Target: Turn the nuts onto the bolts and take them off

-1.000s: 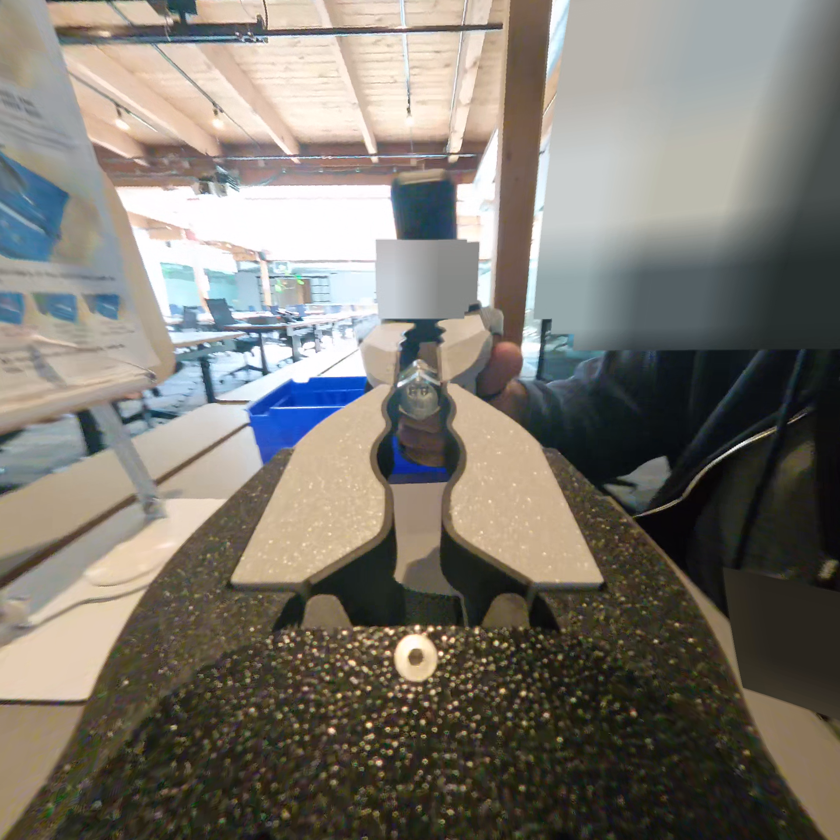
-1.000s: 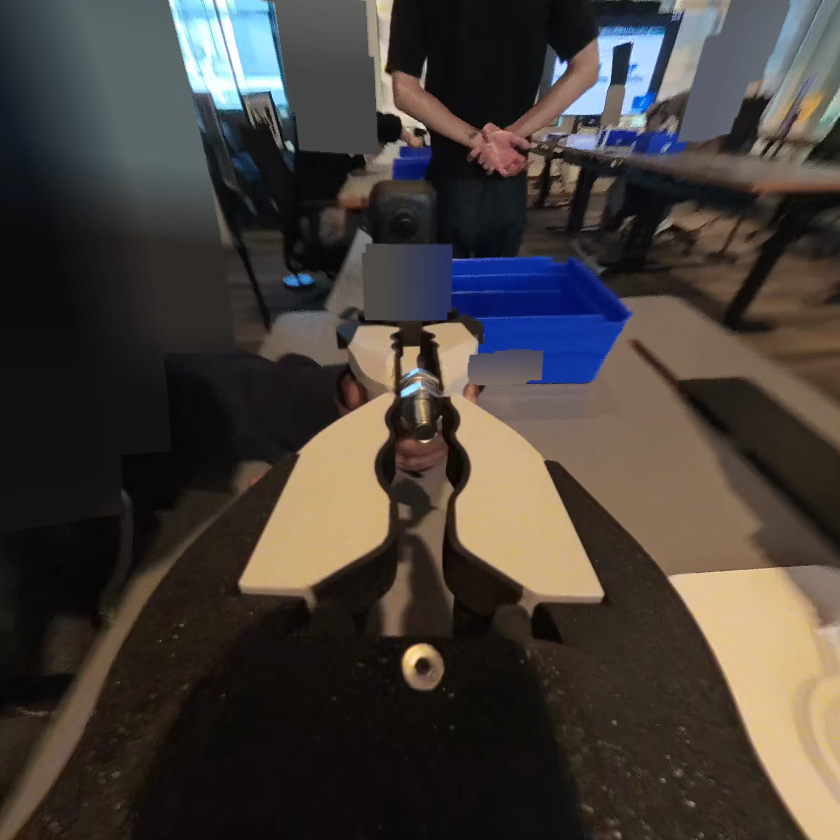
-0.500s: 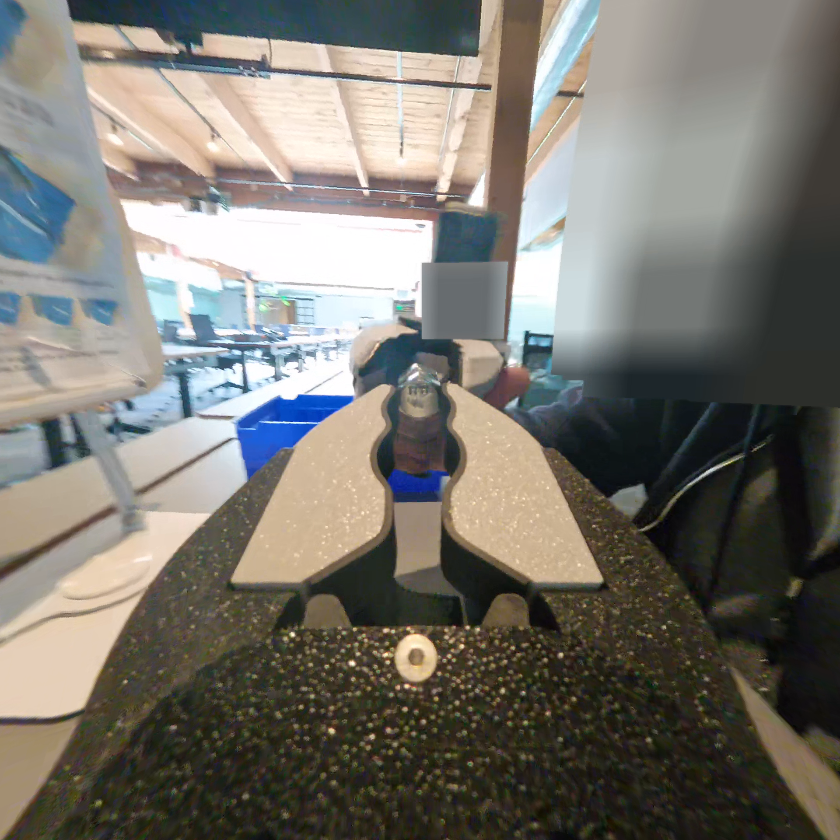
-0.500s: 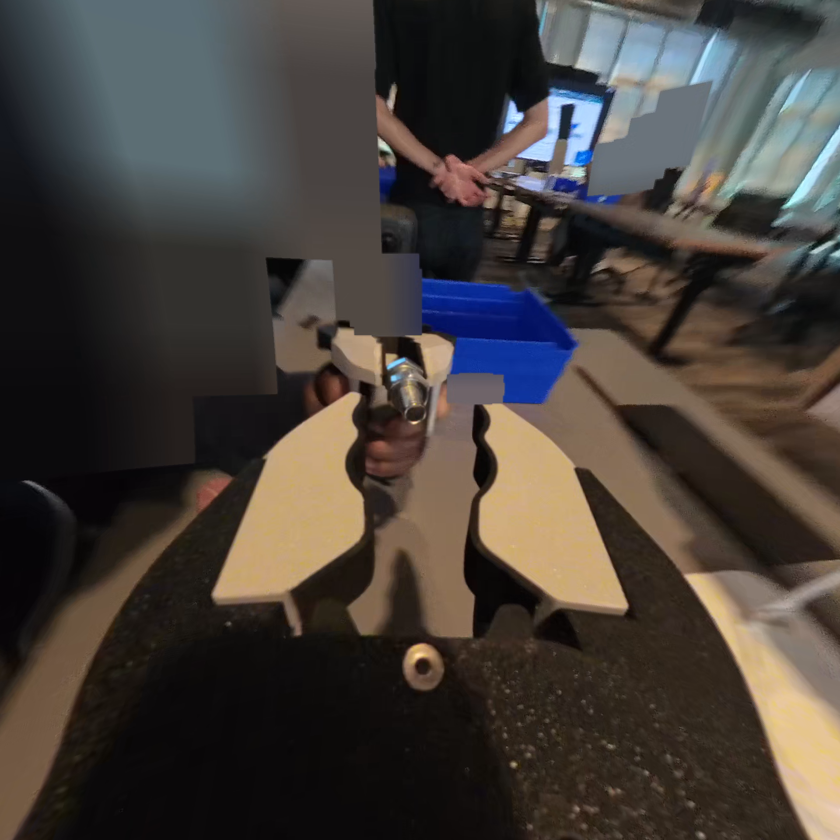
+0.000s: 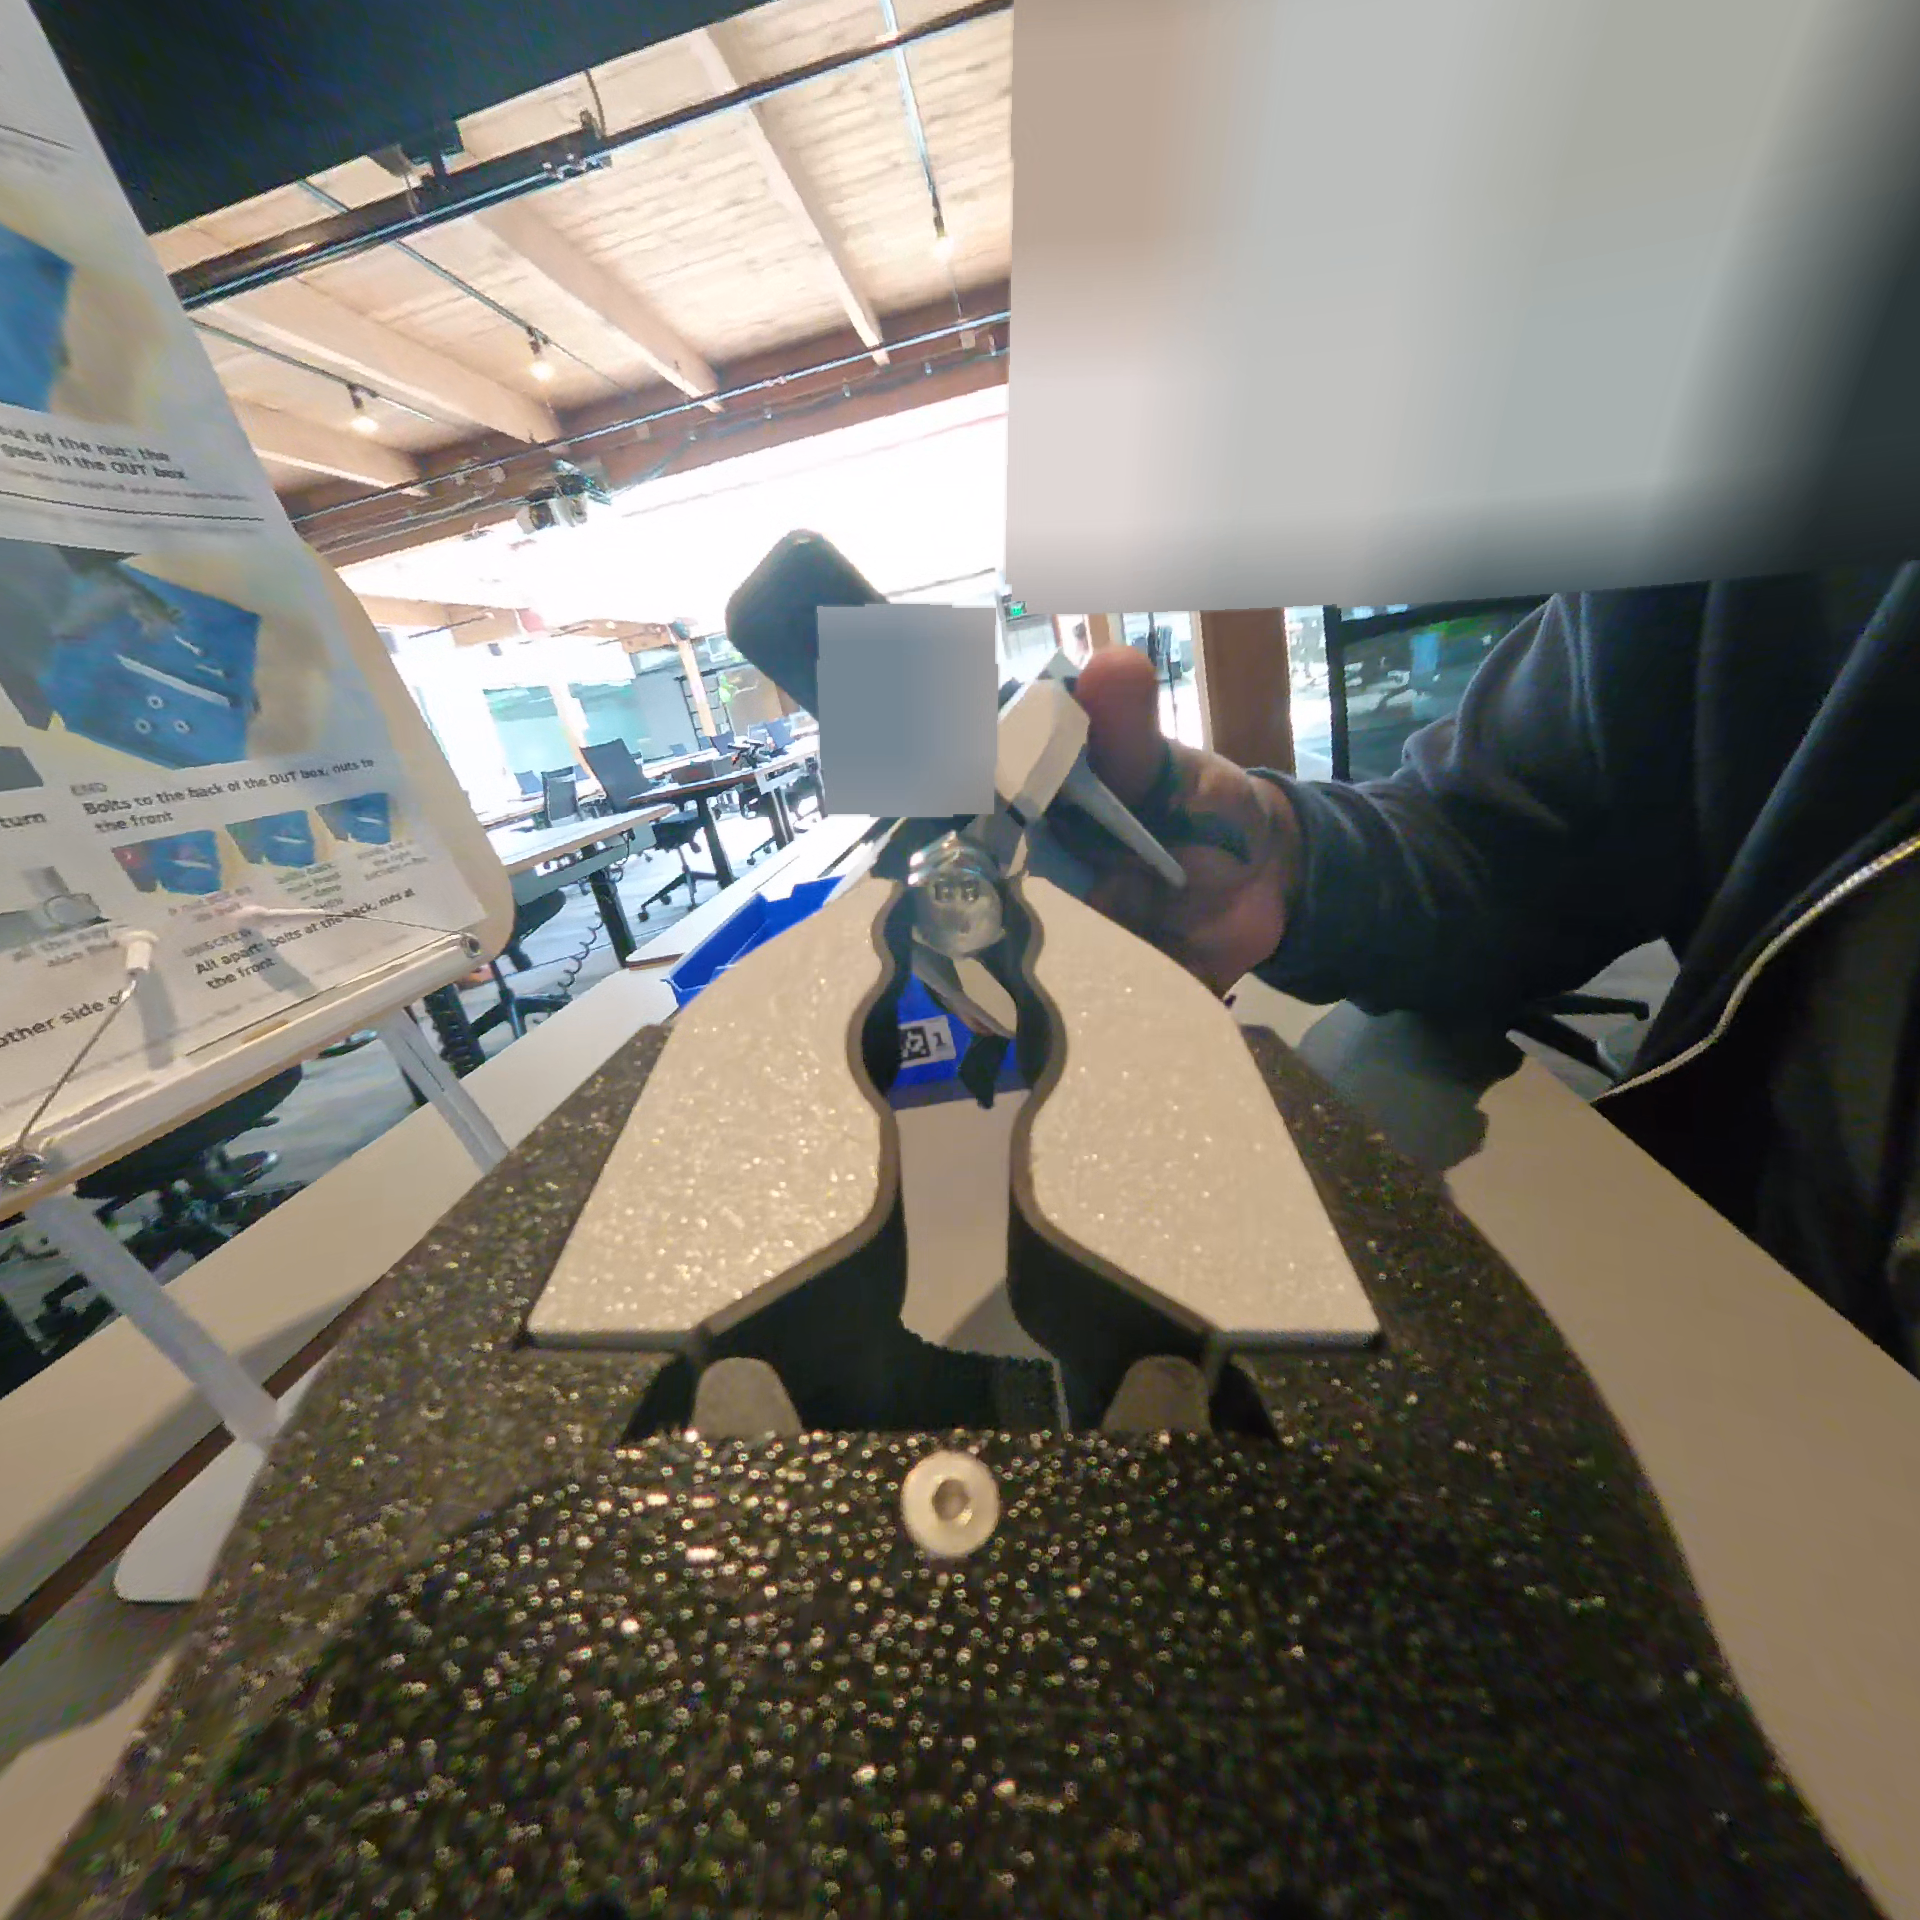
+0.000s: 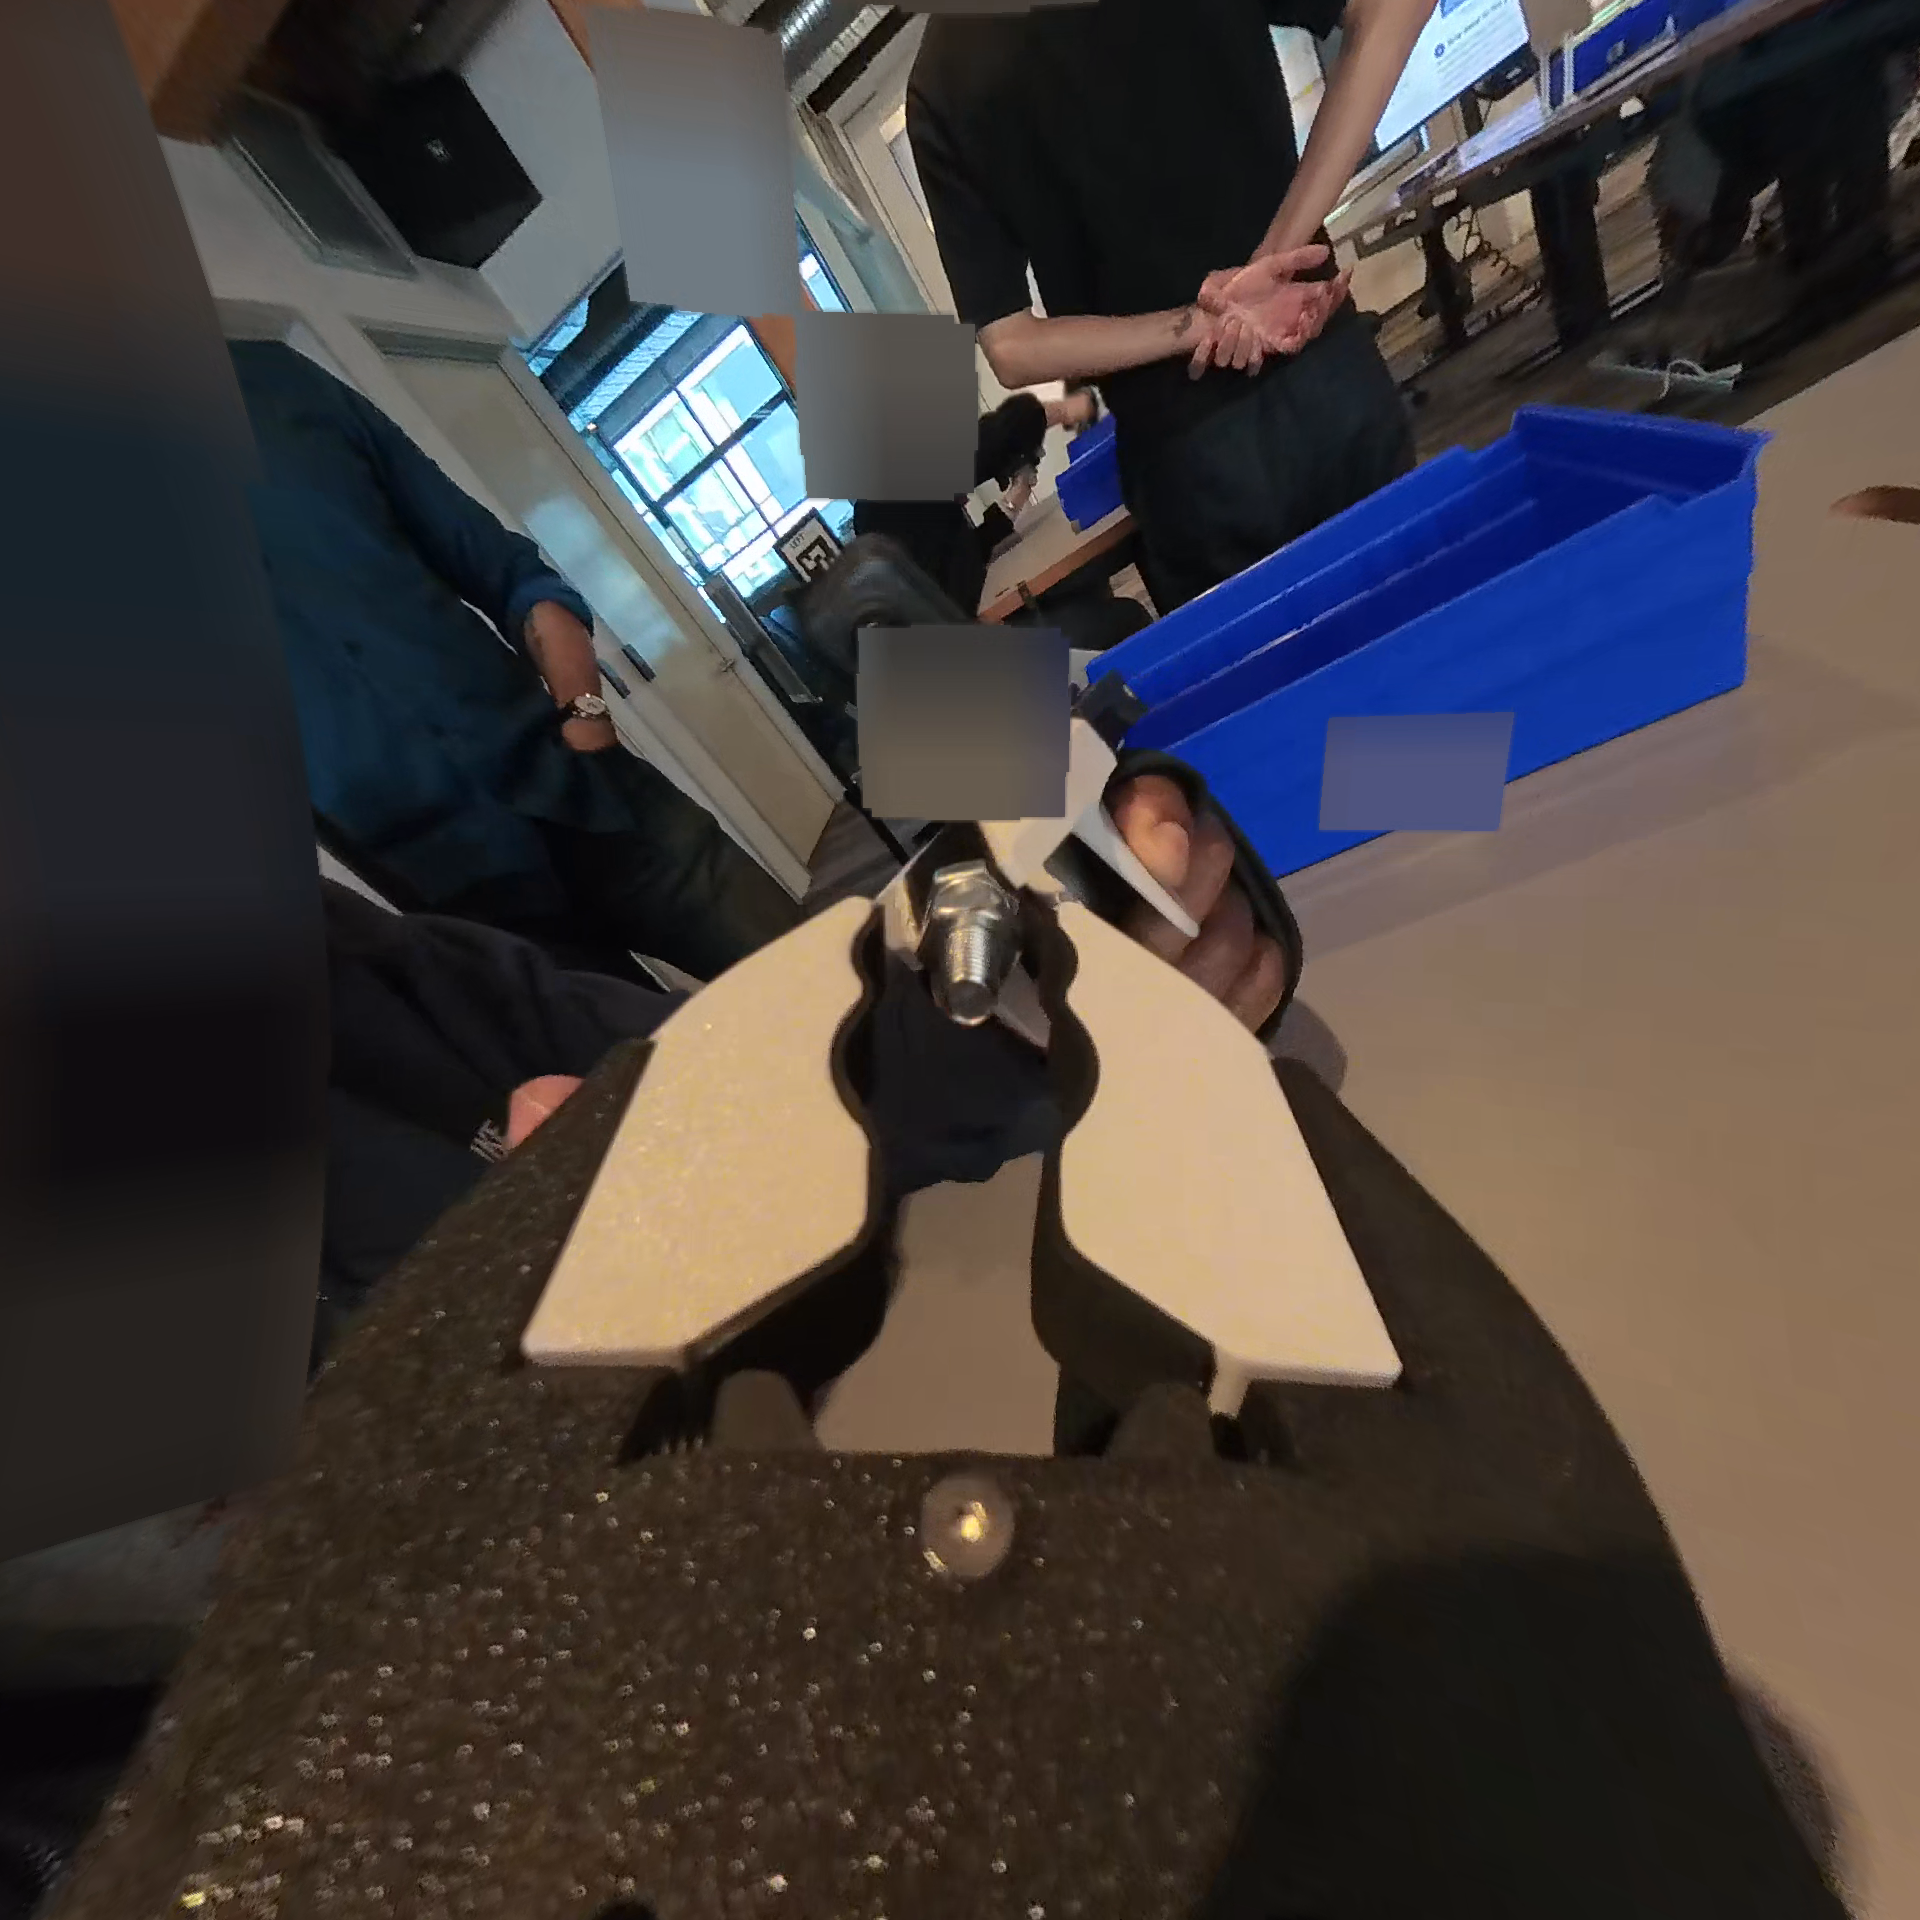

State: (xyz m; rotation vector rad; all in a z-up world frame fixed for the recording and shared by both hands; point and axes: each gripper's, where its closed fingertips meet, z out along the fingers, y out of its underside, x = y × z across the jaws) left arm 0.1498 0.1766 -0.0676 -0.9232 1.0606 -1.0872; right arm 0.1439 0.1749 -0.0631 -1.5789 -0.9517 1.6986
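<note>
the left tool [image 5: 956, 920] pinches the hex head of a bolt [image 5: 954, 904] between its two pale fingertips, the head facing the camera at about 12 o'clock from the tool's body. beyond it at 1 o'clock the right tool [image 5: 1023, 831] comes in tilted, with a hand [image 5: 1195, 842] in a dark sleeve wrapped round its handle.

in the right wrist view the same bolt [image 6: 971, 961] points its threaded end at the camera, and a silver nut [image 6: 966, 902] sits on the thread, part way along it, with bare thread showing in front. the right tool [image 6: 971, 925] has its fingertips closed in on either side of the nut; whether they press it firmly cannot be told. behind, the left tool [image 6: 1029, 883] holds the far end of the bolt, and fingers [image 6: 1174, 862] curl round its grip at 2 o'clock.

a blue bin [image 6: 1507, 623] stands on the grey bench [image 6: 1610, 1039] at 2 o'clock, well apart from the tools. in the left wrist view a printed instruction sheet on a stand [image 5: 208, 779] stands at 9 o'clock. a person in black [image 6: 1164, 260] stands beyond the bin, hands clasped behind the back.
</note>
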